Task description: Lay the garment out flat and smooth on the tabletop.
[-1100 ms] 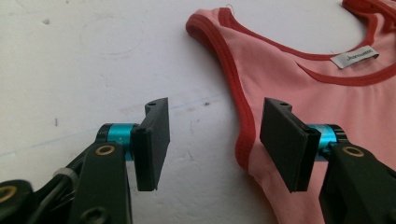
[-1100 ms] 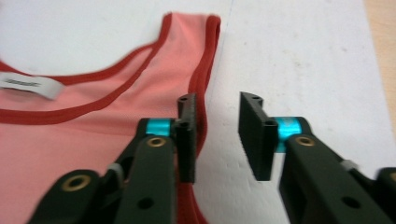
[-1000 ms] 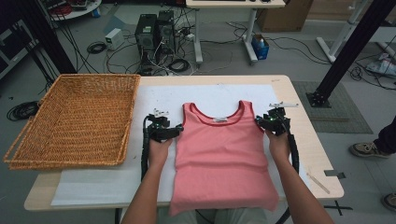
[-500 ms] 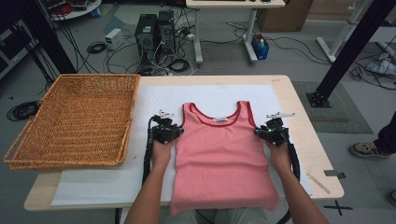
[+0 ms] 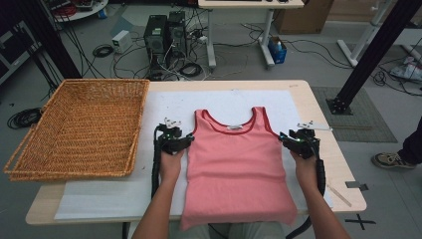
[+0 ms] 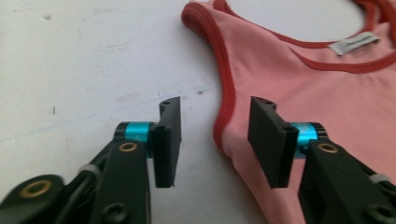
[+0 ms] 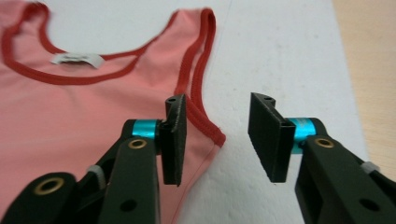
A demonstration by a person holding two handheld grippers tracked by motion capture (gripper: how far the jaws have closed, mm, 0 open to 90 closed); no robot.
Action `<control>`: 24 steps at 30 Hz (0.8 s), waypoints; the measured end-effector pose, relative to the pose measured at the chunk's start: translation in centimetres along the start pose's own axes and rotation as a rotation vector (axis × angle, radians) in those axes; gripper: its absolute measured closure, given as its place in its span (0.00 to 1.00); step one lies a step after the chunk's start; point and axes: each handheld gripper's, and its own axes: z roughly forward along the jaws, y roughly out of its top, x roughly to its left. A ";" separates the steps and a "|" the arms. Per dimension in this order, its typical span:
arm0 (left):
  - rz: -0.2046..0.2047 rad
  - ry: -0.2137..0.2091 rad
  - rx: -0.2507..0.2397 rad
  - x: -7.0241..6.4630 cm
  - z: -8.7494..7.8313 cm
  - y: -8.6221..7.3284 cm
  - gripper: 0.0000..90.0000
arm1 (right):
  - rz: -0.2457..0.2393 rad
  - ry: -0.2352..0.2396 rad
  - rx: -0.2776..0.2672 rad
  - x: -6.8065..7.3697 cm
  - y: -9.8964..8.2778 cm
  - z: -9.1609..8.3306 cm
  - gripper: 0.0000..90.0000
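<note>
So from where I'm standing, there's a pink tank top [image 5: 236, 169] with red trim lying flat and face up on a white sheet [image 5: 99, 199] that covers most of the wooden table [image 5: 326, 124], neck end pointing away from the person and the bottom hem hanging a bit over the near edge. The little white label [image 6: 353, 43] inside the neckline is facing up. The person has a gripper in each hand, one on either side of the shirt at about armhole height. The left gripper [image 6: 215, 135] has its jaws apart, they've just been opening, and nothing is pinched: in the left gripper view the red-edged armhole seam sits in the gap between the two black pads, with one pad over bare white sheet and the other over the pink fabric. Same deal on the other side: the right gripper [image 7: 217, 140] has also just been opening its jaws, and it's holding nothing, with the corner where the armhole trim meets the side seam lying between the pads, closer to the pad on the shirt's side. Can't really tell whether the pads touch the cloth or just float above it. Off to the person's left a big wicker basket [image 5: 74, 169] sits on the table, well apart from the shirt.
</note>
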 end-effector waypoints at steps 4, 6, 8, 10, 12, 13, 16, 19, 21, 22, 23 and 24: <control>0.003 -0.058 -0.012 -0.6 -2.0 -1.4 0.54 | 0.011 0.024 -0.025 0.1 -1.0 -2.3 0.58; 0.006 -0.077 -0.020 -1.0 -3.0 -2.2 0.54 | 0.025 0.041 -0.012 0.1 -1.9 -3.2 0.57; 0.006 -0.102 -0.024 -1.3 -3.9 -3.0 0.54 | 0.027 0.061 -0.002 0.1 -2.8 -4.0 0.56; 0.003 -0.110 -0.030 -1.7 -4.8 -3.8 0.54 | 0.023 0.077 0.017 0.1 -3.7 -4.7 0.56; -0.009 -0.124 -0.029 -2.1 -5.5 -4.5 0.54 | 0.025 0.085 0.037 0.3 -4.7 -5.3 0.56; -0.006 -0.122 -0.022 -2.3 -5.8 -4.8 0.54 | 0.030 0.092 0.042 0.4 -5.1 -5.6 0.56; -0.006 -0.134 0.005 -2.9 -6.7 -5.9 0.54 | 0.038 0.106 0.052 0.6 -6.3 -6.5 0.56; -0.014 -0.143 0.032 -3.4 -7.2 -6.8 0.53 | 0.038 0.124 0.053 1.1 -7.2 -7.2 0.56; -0.017 -0.143 0.049 -3.6 -7.3 -7.2 0.51 | 0.029 0.127 0.052 1.4 -7.6 -7.6 0.57; -0.021 -0.140 0.054 -3.8 -7.5 -7.4 0.51 | 0.028 0.130 0.051 1.6 -7.8 -7.7 0.57; -0.020 -0.139 0.057 -4.0 -7.6 -7.5 0.51 | 0.031 0.134 0.058 1.8 -8.0 -7.9 0.57; -0.020 -0.140 0.062 -4.1 -7.7 -7.6 0.51 | 0.025 0.134 0.066 2.1 -8.2 -8.0 0.57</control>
